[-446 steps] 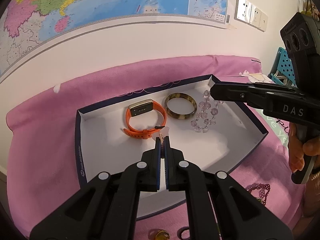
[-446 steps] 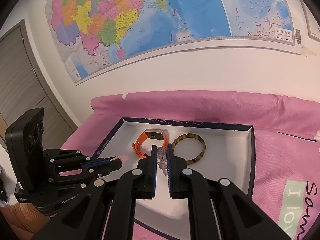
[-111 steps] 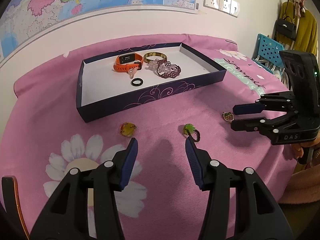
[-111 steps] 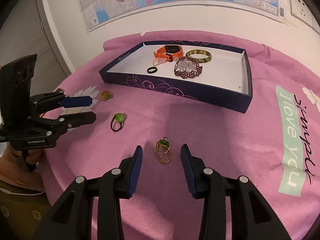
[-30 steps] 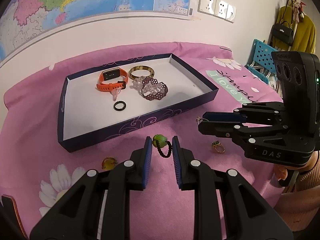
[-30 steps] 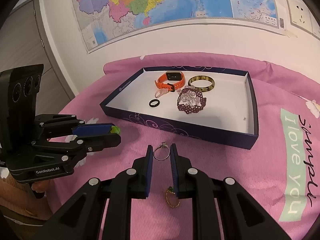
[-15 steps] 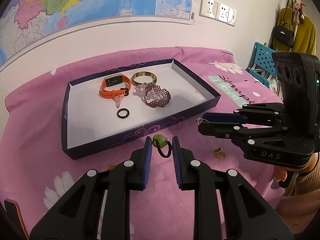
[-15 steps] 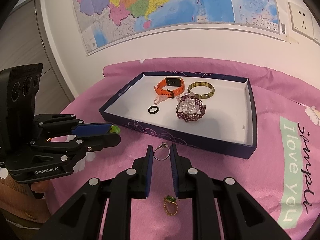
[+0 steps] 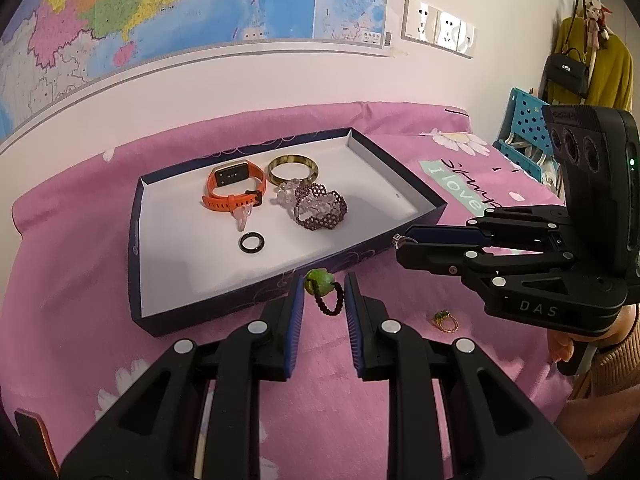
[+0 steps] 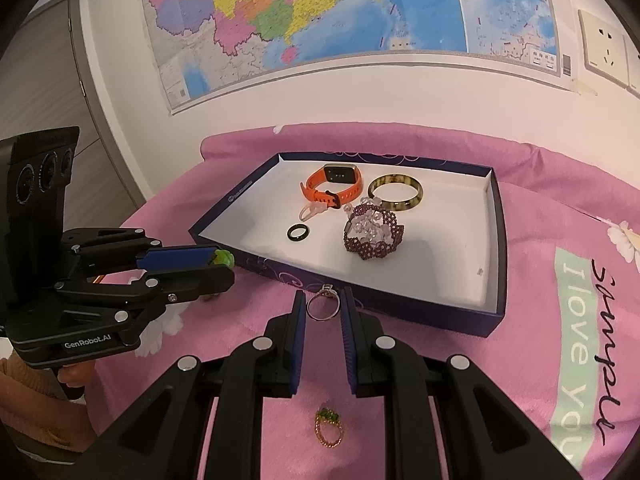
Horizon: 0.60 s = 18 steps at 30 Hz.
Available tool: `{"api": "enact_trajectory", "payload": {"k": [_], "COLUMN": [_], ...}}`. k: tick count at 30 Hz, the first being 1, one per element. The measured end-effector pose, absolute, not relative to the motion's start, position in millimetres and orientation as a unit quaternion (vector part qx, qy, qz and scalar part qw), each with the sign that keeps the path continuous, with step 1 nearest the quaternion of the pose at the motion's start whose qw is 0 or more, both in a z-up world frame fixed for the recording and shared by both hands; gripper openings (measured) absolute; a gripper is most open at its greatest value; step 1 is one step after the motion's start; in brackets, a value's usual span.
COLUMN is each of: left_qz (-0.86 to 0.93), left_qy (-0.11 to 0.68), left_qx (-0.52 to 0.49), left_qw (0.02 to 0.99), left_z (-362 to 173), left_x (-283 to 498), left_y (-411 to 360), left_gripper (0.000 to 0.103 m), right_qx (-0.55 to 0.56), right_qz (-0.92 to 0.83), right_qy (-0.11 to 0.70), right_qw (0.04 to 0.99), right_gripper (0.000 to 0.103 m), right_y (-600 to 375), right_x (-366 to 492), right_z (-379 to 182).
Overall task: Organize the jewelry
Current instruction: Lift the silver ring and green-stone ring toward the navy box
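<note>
Both rings hang clamped just outside the box's near wall.

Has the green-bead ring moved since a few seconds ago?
Yes. The green-bead ring lay on the cloth short of the tray; now the left gripper holds it by the tray's front wall.

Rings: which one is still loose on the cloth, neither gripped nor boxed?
The gold ring with the green stone. The silver ring is in the right gripper, the green-bead ring in the left gripper, the black ring in the box.
</note>
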<state>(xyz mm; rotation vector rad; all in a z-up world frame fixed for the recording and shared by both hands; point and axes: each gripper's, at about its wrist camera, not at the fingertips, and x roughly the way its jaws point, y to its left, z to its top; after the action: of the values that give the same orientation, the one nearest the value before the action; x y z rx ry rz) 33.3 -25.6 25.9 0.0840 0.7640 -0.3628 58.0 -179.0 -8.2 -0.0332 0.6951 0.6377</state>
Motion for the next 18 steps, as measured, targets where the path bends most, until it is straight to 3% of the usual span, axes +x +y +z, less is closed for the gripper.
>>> {"api": "enact_trajectory", "payload": {"k": [18], "left_qz": [-0.173], "left_qy": [0.365], "left_qx": [0.043], "left_qw": [0.914], "left_z": [31], "left_x": [43], "left_y": [-25], "left_gripper": [0.021], "right_qx": [-0.015], "right_qz": [0.303], "right_qy": [0.331], "right_qw": [0.894], "right_gripper": [0.016], "right_y": [-178], "right_x": [75], "right_z": [-5]}}
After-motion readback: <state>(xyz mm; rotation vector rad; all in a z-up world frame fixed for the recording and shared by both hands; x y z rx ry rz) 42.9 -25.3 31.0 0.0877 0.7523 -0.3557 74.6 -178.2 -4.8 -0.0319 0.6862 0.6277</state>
